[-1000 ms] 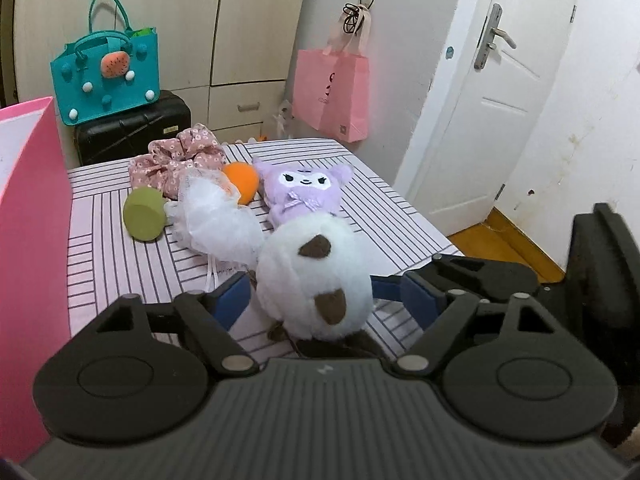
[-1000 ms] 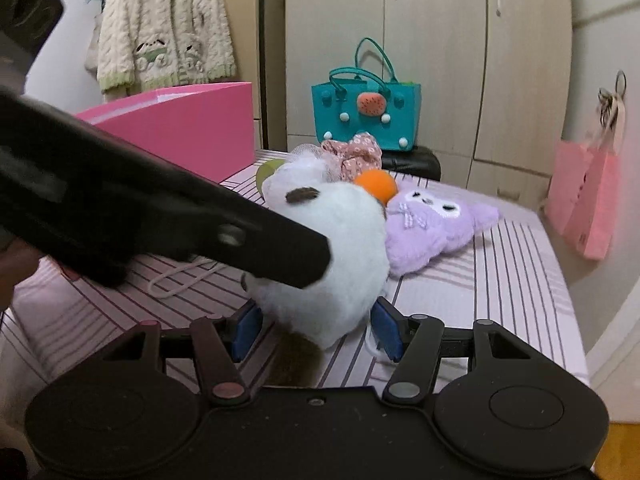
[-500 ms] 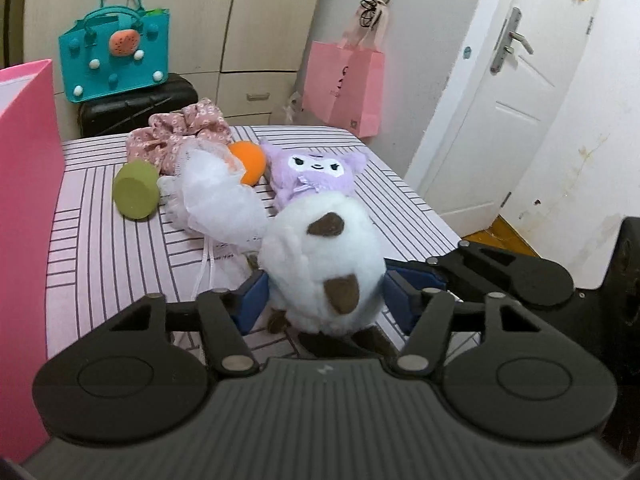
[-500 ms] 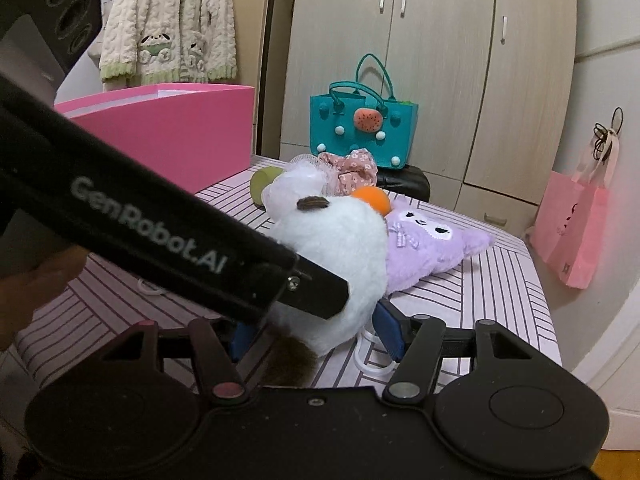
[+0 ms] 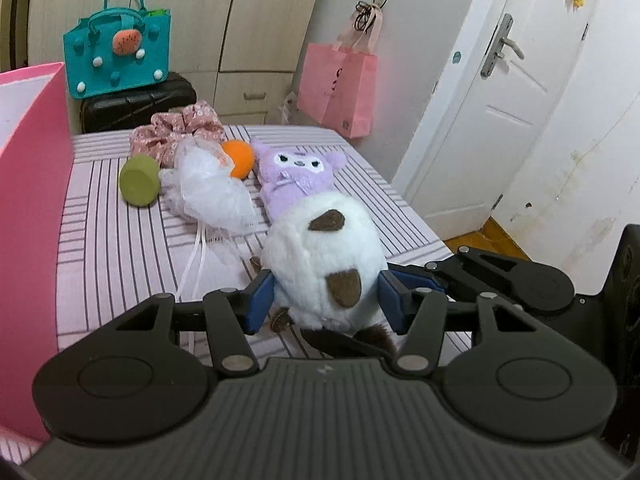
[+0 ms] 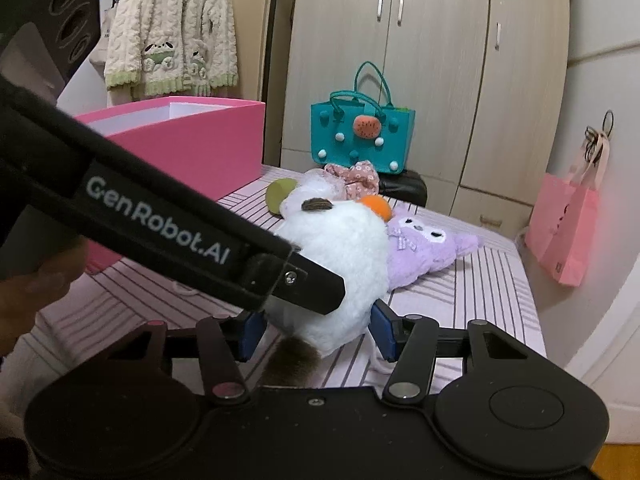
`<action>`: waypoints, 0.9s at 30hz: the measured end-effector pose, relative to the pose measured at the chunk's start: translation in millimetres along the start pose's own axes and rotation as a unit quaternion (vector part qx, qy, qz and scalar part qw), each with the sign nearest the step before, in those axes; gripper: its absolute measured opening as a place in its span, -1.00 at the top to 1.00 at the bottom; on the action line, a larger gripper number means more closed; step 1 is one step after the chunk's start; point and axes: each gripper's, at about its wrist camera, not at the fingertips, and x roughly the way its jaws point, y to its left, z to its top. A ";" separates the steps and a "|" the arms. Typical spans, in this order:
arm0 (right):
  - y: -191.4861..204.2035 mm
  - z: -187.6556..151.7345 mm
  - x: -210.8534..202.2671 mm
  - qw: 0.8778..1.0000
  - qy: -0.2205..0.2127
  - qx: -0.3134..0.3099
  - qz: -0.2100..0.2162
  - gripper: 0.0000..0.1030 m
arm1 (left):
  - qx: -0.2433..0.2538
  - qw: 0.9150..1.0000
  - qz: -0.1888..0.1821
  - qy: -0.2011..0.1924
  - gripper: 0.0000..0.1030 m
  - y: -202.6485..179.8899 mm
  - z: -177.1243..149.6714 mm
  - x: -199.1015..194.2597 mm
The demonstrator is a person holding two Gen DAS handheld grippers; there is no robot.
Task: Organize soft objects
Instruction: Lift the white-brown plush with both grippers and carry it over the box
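A: Closing in from both sides, the left gripper (image 5: 326, 300) is now squeezing the white plush (image 5: 324, 264), low and centre in the left wrist view. A second ago its blue pads (image 5: 258, 302) stood well clear of the fur; now both are pressing into it.

B: And the right gripper (image 6: 316, 332)?

A: Its jaws are closing too, at about half width. The plush (image 6: 340, 264) is sitting between them in the lower middle of the right wrist view, and the right-hand pad (image 6: 382, 332) is meeting the fur. The left-hand pad is half hidden behind the other tool's dark finger, so whether both pads are truly pressing cannot be told.

B: So what does that mean for the tidying?

A: Judging by the grip, the toy is now secured for lifting, and the open pink box (image 6: 188, 148), upper left in the right wrist view, looks like the likely place for it.

B: Anything else waiting?

A: Further up the striped bed (image 5: 112, 264) are lying the purple plush (image 5: 296, 176), an orange ball (image 5: 238, 158), a white mesh pouch (image 5: 212, 192), a green roll (image 5: 140, 180) and a floral scrunchie (image 5: 176, 132), all clustered close together and none in the box yet.
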 end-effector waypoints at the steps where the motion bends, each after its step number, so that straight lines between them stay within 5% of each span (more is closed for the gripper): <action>1: 0.4 1.0 -1.3 1.000 0.005 0.003 0.003 -0.17 | -0.003 1.000 0.000 0.006 -0.07 -0.2 0.8 -1.6; 16: 16.4 41.1 -12.2 0.985 0.126 0.037 0.113 -0.12 | -0.009 0.993 0.017 0.120 -0.06 8.5 15.9 -39.9; 27: 41.2 73.5 -23.3 0.975 0.161 0.018 0.153 -0.11 | -0.040 0.988 0.006 0.149 -0.06 30.4 25.1 -77.8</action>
